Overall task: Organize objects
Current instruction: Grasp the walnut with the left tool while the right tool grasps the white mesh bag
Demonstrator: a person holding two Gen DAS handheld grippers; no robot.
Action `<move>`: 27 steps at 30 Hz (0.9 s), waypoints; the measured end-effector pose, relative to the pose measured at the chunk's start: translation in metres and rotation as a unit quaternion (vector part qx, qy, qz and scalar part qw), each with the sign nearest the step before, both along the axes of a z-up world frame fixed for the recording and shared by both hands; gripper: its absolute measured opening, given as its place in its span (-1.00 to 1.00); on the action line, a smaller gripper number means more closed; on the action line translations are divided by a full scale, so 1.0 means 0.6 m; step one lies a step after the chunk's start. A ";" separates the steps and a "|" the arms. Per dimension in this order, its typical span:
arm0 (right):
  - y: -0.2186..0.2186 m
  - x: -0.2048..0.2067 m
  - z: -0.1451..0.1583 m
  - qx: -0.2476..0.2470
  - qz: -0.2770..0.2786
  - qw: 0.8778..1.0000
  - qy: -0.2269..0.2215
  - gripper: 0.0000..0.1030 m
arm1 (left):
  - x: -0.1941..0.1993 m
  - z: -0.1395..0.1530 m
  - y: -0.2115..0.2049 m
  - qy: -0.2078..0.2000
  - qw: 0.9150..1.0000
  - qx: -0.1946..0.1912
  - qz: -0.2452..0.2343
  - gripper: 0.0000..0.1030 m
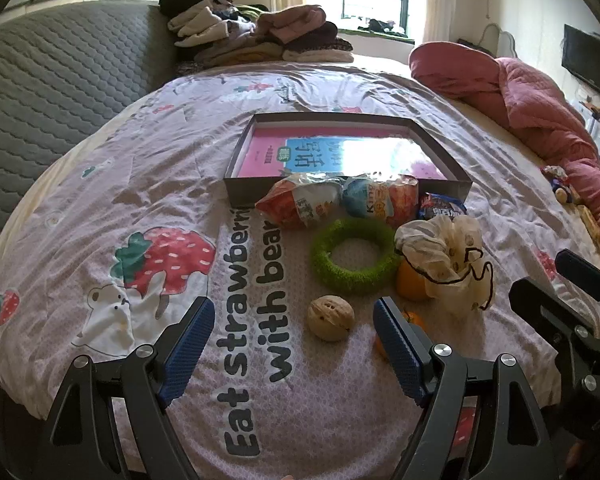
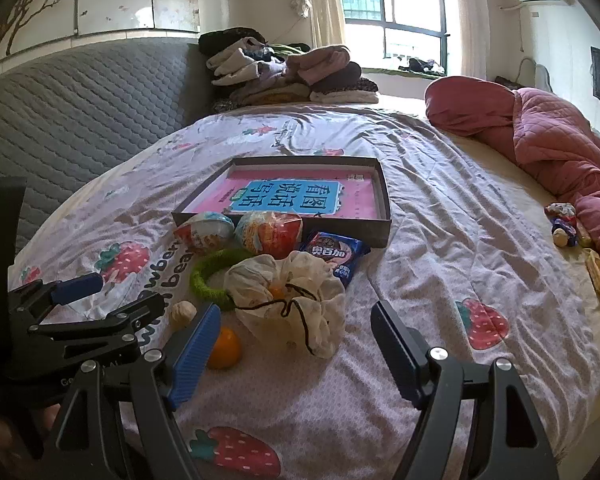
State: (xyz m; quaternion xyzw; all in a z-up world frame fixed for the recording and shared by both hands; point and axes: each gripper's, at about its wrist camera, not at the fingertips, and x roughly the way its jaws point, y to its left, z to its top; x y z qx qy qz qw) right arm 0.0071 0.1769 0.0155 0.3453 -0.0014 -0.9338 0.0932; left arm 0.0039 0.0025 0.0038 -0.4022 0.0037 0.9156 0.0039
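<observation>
- Shallow dark tray (image 1: pixel 440 148), rectangular with low walls, on the bedsheet (image 1: pixel 100 160); lying flat inside it, one pink-and-blue book (image 1: pixel 340 152) with a glossy cover. Nothing else visible in it.
- White drawstring bag (image 1: pixel 448 264), thin crinkled fabric with a dark cord, mouth loosely gathered. One orange (image 1: pixel 410 284) sits pressed against it; whether inside or under it I cannot tell. The right wrist view shows a speck of orange at the bag's mouth.
- Second orange (image 2: pixel 225 348) lies loose on the sheet, partly behind a blue finger pad in both views.
- One walnut (image 1: pixel 331 317), pale, ridged, roundish, near the green ring (image 1: pixel 354 256).
- Green ring: fuzzy, one count, flat on the sheet, touching the bag.
- Two egg-shaped foil-wrapped snacks (image 1: pixel 296 204) (image 1: pixel 380 200), shiny, against the tray's near wall.
- One dark blue snack packet (image 2: pixel 334 256), glossy, beside the tray's corner.
- Left gripper (image 1: pixel 290 356): fingers spread wide, nothing between the ribbed blue pads; walnut just ahead.
- Right gripper (image 2: pixel 296 354): fingers wide apart, empty, bag just ahead.
</observation>
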 end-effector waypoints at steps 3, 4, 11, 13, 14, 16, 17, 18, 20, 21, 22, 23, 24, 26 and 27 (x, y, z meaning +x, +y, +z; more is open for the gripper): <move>-0.002 0.000 -0.005 0.003 0.003 1.000 -0.006 0.49 | -0.002 -0.007 0.000 -0.008 1.000 0.000 -0.001 0.60; -0.003 -0.001 -0.006 0.004 0.004 1.000 -0.008 0.49 | -0.002 -0.009 -0.001 -0.010 1.000 0.000 -0.002 0.60; -0.006 -0.001 -0.016 0.010 0.009 1.000 -0.019 0.49 | -0.001 -0.018 0.000 -0.019 1.000 -0.005 -0.005 0.60; -0.007 0.001 -0.018 0.012 0.011 1.000 -0.020 0.49 | 0.000 -0.021 0.000 -0.021 1.000 -0.007 -0.006 0.60; -0.007 0.001 -0.020 0.014 0.012 1.000 -0.021 0.49 | 0.000 -0.023 0.000 -0.023 1.000 -0.007 -0.008 0.60; -0.007 0.003 -0.023 0.016 0.013 0.999 -0.024 0.49 | 0.002 -0.026 0.000 -0.026 1.000 -0.010 -0.009 0.60; -0.006 0.004 -0.025 0.016 0.014 0.999 -0.025 0.49 | 0.003 -0.029 0.000 -0.029 0.999 -0.012 -0.010 0.60; -0.007 0.004 -0.028 0.017 0.015 0.999 -0.028 0.49 | 0.004 -0.031 -0.001 -0.030 0.999 -0.013 -0.011 0.60; -0.008 0.005 -0.031 0.017 0.016 0.999 -0.031 0.49 | 0.005 -0.036 0.000 -0.034 0.999 -0.017 -0.012 0.60; -0.009 0.006 -0.033 0.017 0.018 0.999 -0.032 0.49 | 0.005 -0.039 0.000 -0.037 0.999 -0.018 -0.013 0.60; -0.010 0.007 -0.034 0.018 0.019 0.999 -0.033 0.49 | 0.005 -0.042 -0.001 -0.039 0.999 -0.019 -0.013 0.60; -0.010 0.007 -0.036 0.019 0.021 0.999 -0.034 0.49 | 0.005 -0.046 -0.002 -0.043 0.999 -0.018 -0.013 0.60; -0.011 0.008 -0.037 0.019 0.022 0.999 -0.035 0.49 | 0.006 -0.048 -0.001 -0.045 0.999 -0.018 -0.014 0.60; -0.014 0.009 -0.042 0.018 0.028 0.999 -0.037 0.49 | 0.007 -0.052 -0.001 -0.047 0.999 -0.019 -0.016 0.60; -0.016 0.010 -0.043 0.019 0.030 0.999 -0.039 0.49 | 0.008 -0.053 -0.001 -0.048 0.998 -0.021 -0.016 0.60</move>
